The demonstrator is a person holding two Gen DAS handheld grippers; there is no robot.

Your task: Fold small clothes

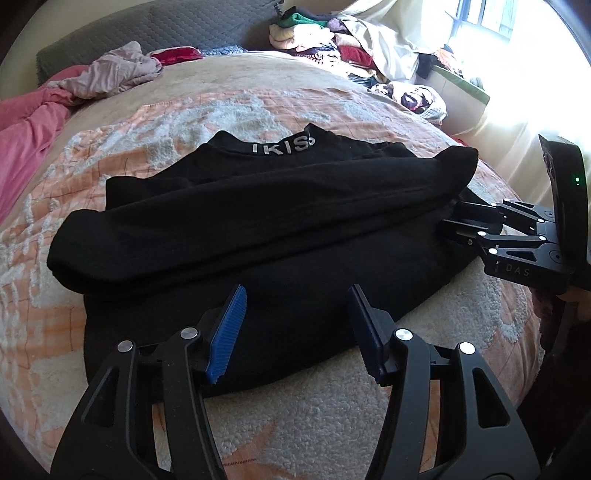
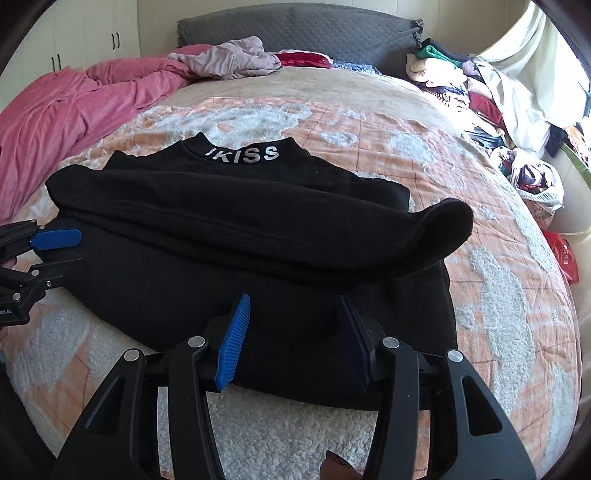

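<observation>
A black sweater with "IKISS" on its collar lies flat on the bed, its sleeves folded across the body. My left gripper stands open over the near hem, left of centre, blue pads apart and pressing on nothing. In the right wrist view the left gripper shows at the sweater's left edge. My right gripper is likewise open above the near hem, with black fabric showing below the gap. In the left wrist view the right gripper reaches the sweater's right edge.
The bed carries an orange and white fleecy blanket. A pink quilt and a mauve garment lie at the far left. A pile of mixed clothes lines the far right by the window. A grey headboard stands behind.
</observation>
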